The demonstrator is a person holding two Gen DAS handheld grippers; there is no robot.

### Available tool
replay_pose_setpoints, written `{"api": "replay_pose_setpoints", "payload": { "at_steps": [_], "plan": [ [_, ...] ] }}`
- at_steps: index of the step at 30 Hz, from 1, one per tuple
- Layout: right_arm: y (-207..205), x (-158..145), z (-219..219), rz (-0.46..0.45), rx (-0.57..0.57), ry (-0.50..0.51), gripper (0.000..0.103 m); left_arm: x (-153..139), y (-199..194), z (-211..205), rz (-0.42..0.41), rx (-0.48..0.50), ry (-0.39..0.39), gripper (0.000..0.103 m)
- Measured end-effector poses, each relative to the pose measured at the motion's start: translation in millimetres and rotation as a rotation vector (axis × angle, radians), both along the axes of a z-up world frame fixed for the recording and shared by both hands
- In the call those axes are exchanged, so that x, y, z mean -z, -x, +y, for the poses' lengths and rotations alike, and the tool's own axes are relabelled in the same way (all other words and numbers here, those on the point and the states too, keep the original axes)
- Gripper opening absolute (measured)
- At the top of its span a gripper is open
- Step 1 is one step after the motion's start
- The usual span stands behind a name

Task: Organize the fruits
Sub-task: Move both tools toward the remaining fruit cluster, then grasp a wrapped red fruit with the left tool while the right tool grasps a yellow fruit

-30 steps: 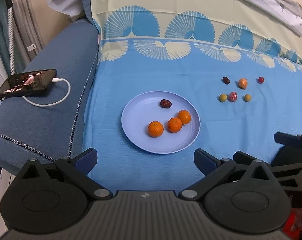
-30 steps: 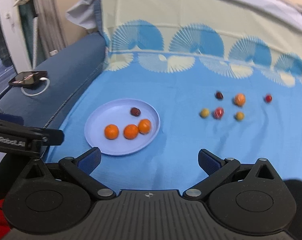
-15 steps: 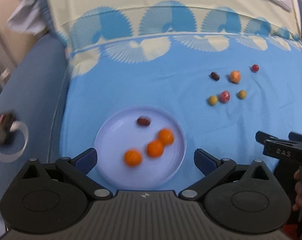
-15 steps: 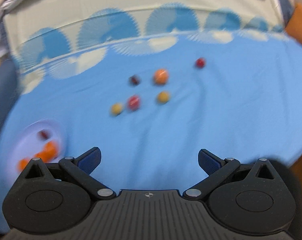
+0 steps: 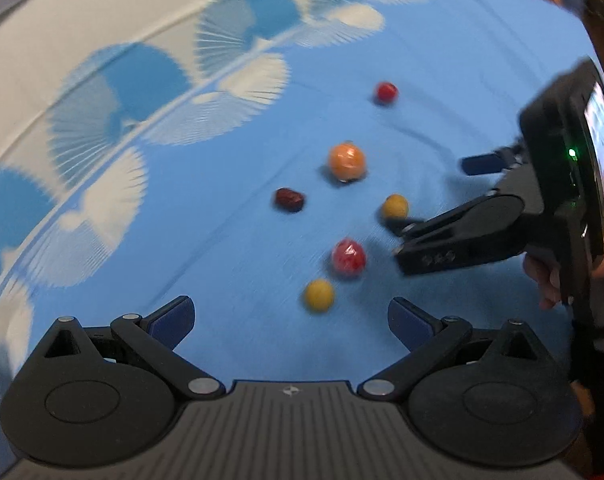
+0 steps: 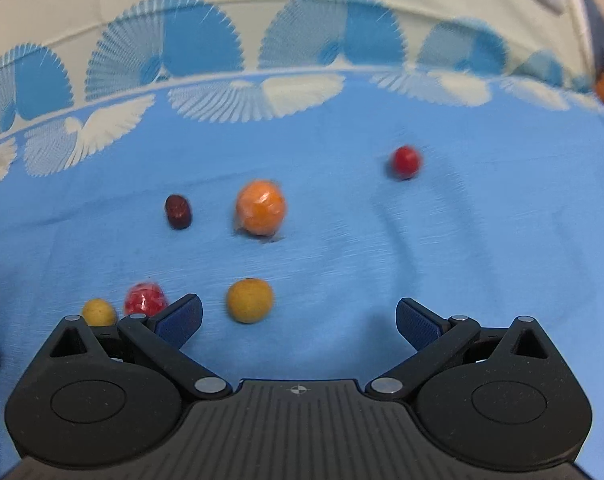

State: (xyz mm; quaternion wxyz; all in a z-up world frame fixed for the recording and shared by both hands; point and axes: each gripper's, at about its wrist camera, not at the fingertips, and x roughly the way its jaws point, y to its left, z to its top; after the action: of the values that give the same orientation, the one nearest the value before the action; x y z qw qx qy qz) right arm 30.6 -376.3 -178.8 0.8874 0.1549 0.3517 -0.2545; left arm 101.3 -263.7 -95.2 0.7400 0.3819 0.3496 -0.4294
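Two grippers hang over the blue cloth (image 6: 482,240), both spread wide and empty. Our right gripper (image 6: 298,316) sits low over the near fruit: a yellow fruit (image 6: 250,300) lies just ahead of its left finger, closer to that side than to the middle of the gap. Our left gripper (image 5: 290,316) is also wide, with a second yellow fruit (image 5: 319,295) just ahead of its gap, slightly right of centre. In the left view we see the right gripper come in from the side, a hand (image 5: 550,280) on its handle.

Outward from there, six loose fruits lie apart on the cloth: a wrapped red one (image 6: 146,298) just beside the second yellow one, a dark date (image 6: 178,211), an orange (image 6: 261,208) and a small red fruit (image 6: 405,162) farthest off. No plate shows in either view.

We judge this the reach toward a pick. Next we need to shift the right gripper a little left so the yellow fruit centres between the fingers, drop to the cloth, and close gently; the fruit is round and may roll, and the cloth may bunch.
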Motion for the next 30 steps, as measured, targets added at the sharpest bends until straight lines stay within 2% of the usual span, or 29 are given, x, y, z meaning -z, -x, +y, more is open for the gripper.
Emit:
{"api": "replay_pose_setpoints", "payload": {
  "at_steps": [2,4,6,7,10,12,13,15,17,18,19,20,22,24,27,28,29,30],
  "plan": [
    [-10,11,-2,0.037,-0.013,0.025,0.101,17,-8,-17,0.018,0.058,-0.024,0.103],
    [-10,13,0,0.059,-0.01,0.093,0.101,29,-12,-27,0.046,0.108,-0.034,0.103],
    [-6,12,-2,0.087,0.05,0.163,0.101,40,-16,-40,0.067,0.164,-0.044,0.103],
    [-2,14,-5,0.087,0.068,0.167,0.1,47,-17,-46,0.076,0.195,-0.053,0.103],
    [2,16,-19,0.055,0.085,0.08,0.098,61,-16,-62,0.074,0.253,-0.067,0.102],
    [1,16,-20,0.051,0.072,0.093,0.095,68,-16,-68,0.082,0.272,-0.071,0.097],
    [2,15,-19,0.045,0.064,0.096,0.089,71,-16,-70,0.094,0.278,-0.079,0.093],
    [6,13,-20,0.029,0.07,0.092,0.076,76,-17,-74,0.107,0.279,-0.102,0.078],
    [9,12,-22,0.017,0.098,0.099,0.044,78,-18,-76,0.149,0.286,-0.108,0.058],
    [11,11,-25,0.013,0.119,0.101,0.036,76,-18,-75,0.155,0.282,-0.103,0.052],
    [13,11,-29,0.005,0.138,0.094,0.023,74,-17,-75,0.133,0.273,-0.093,0.03],
    [15,10,-32,-0.001,0.159,0.091,0.015,71,-18,-76,0.124,0.266,-0.091,0.031],
    [15,12,-35,0.0,0.165,0.085,0.016,65,-24,-76,0.142,0.226,-0.063,0.031],
    [13,13,-30,0.015,0.158,0.121,0.017,61,-26,-74,0.14,0.212,-0.06,0.031],
    [6,15,-27,0.038,0.158,0.186,0.035,58,-23,-70,0.103,0.199,-0.062,0.031],
    [5,15,-28,0.041,0.165,0.201,0.047,57,-22,-69,0.102,0.19,-0.062,0.031],
    [4,16,-29,0.041,0.174,0.212,0.055,57,-22,-68,0.104,0.183,-0.061,0.031],
    [3,17,-31,0.039,0.176,0.214,0.055,57,-23,-68,0.102,0.175,-0.06,0.031]
  ]
}}
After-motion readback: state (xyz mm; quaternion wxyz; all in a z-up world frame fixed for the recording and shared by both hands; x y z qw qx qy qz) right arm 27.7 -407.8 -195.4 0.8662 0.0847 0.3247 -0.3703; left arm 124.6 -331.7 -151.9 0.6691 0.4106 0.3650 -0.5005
